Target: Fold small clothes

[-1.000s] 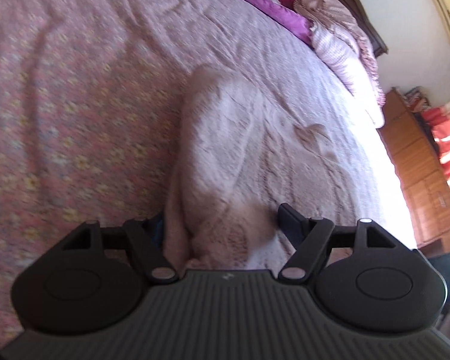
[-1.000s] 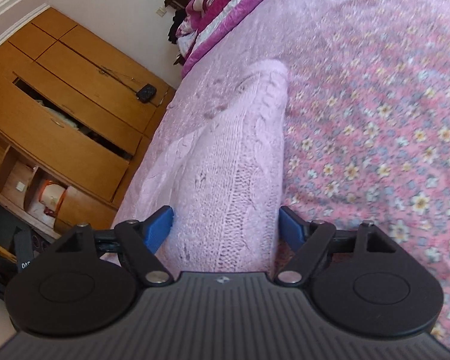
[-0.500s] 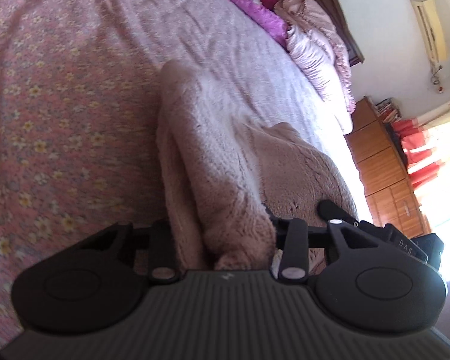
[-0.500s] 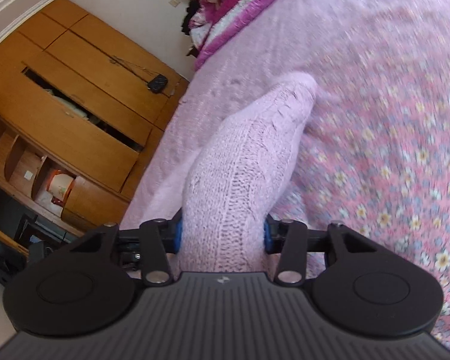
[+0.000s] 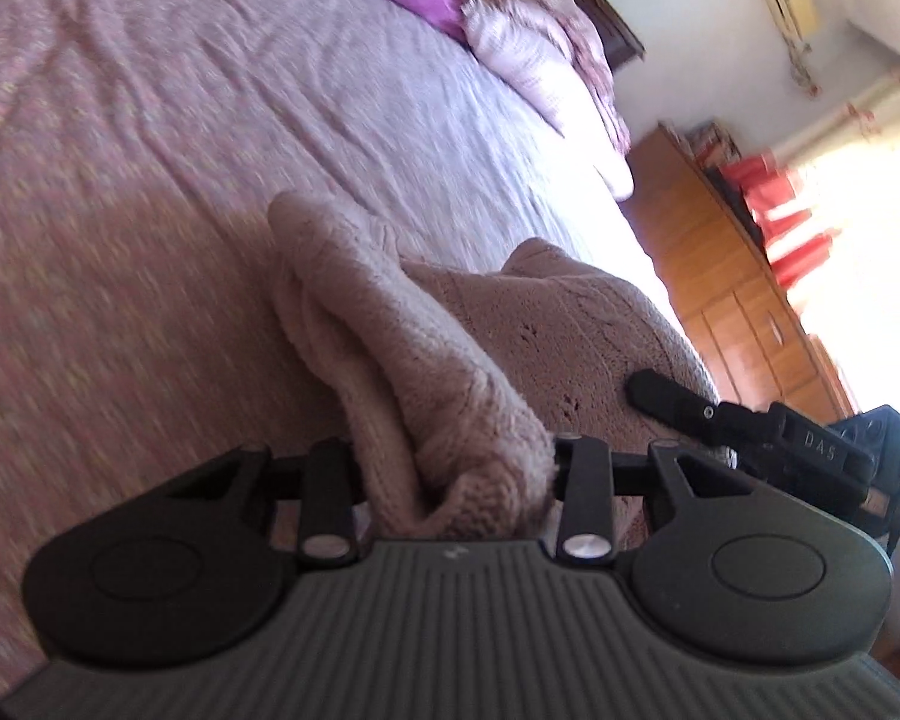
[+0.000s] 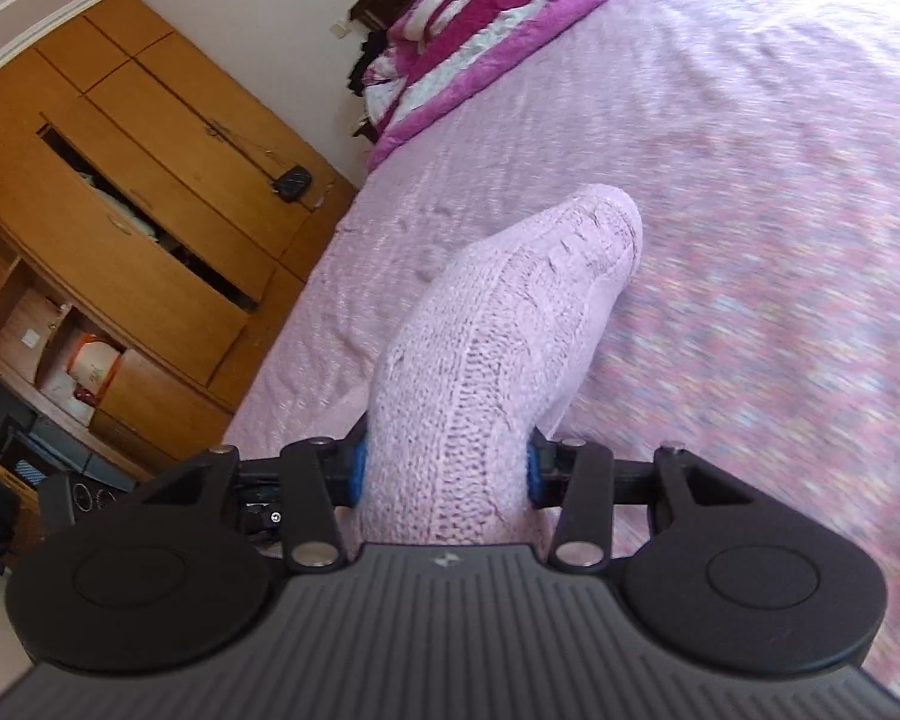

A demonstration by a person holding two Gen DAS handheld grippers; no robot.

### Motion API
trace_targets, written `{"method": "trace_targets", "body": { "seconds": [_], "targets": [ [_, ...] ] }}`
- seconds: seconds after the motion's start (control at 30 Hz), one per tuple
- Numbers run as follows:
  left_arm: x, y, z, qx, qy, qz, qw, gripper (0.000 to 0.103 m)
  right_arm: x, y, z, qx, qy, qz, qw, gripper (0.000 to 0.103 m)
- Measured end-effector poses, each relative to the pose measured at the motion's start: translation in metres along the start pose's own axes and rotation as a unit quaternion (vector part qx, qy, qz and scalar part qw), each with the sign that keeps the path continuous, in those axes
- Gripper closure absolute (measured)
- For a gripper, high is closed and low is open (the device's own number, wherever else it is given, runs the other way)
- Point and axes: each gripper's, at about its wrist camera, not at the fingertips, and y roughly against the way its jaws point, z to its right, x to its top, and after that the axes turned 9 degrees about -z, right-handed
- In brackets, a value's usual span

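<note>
A pink cable-knit garment point(image 5: 426, 372) is lifted off the floral pink bedspread point(image 5: 120, 180) in a bunched fold. My left gripper point(image 5: 450, 468) has a thick wad of it between its pads, and the jaws are still closing on it. To the right, in the left wrist view, a black finger of my right gripper point(image 5: 678, 402) lies against the same knit. In the right wrist view the garment point(image 6: 510, 324) rises as a rounded hump, and my right gripper point(image 6: 444, 468) is shut on it with its blue pads point(image 6: 359, 468) pressing both sides. The bedspread point(image 6: 750, 240) lies below.
Pillows point(image 5: 528, 42) and a magenta striped blanket point(image 6: 480, 42) lie at the head of the bed. A wooden dresser point(image 5: 738, 276) with red curtains point(image 5: 792, 228) stands past one bed edge. A wooden wardrobe point(image 6: 120, 210) with open shelves stands past the other.
Both grippers closed onto the knit garment and lifted it off the bedspread. It has gone from lying flat to hanging in a raised fold between them.
</note>
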Motion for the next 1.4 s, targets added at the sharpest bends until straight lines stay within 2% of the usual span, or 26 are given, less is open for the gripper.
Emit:
{"method": "trace_targets", "body": {
  "seconds": [0.1, 0.2, 0.37, 0.43, 0.53, 0.63, 0.77, 0.87, 0.93, 1.0, 1.2, 1.4],
  "targets": [
    [-0.014, -0.011, 0.006, 0.019, -0.016, -0.018, 0.9995, 0.065, -0.018, 0.018, 0.015, -0.017, -0.013, -0.002, 1.0, 0.053],
    [-0.024, -0.023, 0.001, 0.054, -0.018, -0.032, 0.9979, 0.064, -0.033, 0.02, 0.031, -0.037, -0.027, -0.012, 0.999, 0.053],
    [-0.029, -0.03, -0.019, 0.06, 0.006, -0.041, 0.9973, 0.051, -0.056, -0.006, 0.056, -0.077, -0.036, -0.023, 0.996, 0.044],
    [-0.03, -0.027, -0.018, 0.065, 0.004, -0.041, 0.997, 0.049, -0.061, -0.01, 0.066, -0.07, -0.049, -0.017, 0.996, 0.041],
    [-0.031, -0.021, -0.009, 0.092, -0.014, -0.038, 0.9949, 0.044, -0.066, -0.011, 0.069, -0.066, -0.06, -0.008, 0.996, 0.038],
    [-0.033, -0.015, 0.005, 0.139, -0.043, -0.036, 0.9887, 0.038, -0.07, -0.003, 0.059, -0.089, -0.048, 0.003, 0.995, 0.031],
    [-0.046, -0.006, 0.025, 0.183, -0.068, -0.023, 0.9804, 0.037, -0.083, 0.014, 0.031, -0.134, -0.001, 0.037, 0.99, 0.024],
    [-0.062, -0.001, 0.037, 0.224, -0.086, -0.006, 0.9708, 0.027, -0.099, 0.025, 0.016, -0.149, 0.031, 0.056, 0.987, 0.019],
    [-0.074, 0.001, 0.044, 0.248, -0.098, 0.003, 0.9638, 0.026, -0.107, 0.031, 0.014, -0.153, 0.041, 0.061, 0.985, 0.015],
    [-0.086, 0.003, 0.048, 0.261, -0.103, 0.007, 0.9599, 0.026, -0.117, 0.036, 0.011, -0.161, 0.044, 0.065, 0.984, 0.012],
    [-0.114, 0.002, 0.05, 0.268, -0.092, 0.004, 0.9591, 0.026, -0.145, 0.045, 0.012, -0.192, 0.038, 0.068, 0.978, 0.005],
    [-0.138, -0.009, 0.053, 0.307, -0.11, 0.011, 0.9453, 0.026, -0.17, 0.043, 0.015, -0.216, 0.049, 0.062, 0.973, 0.002]
  ]
}}
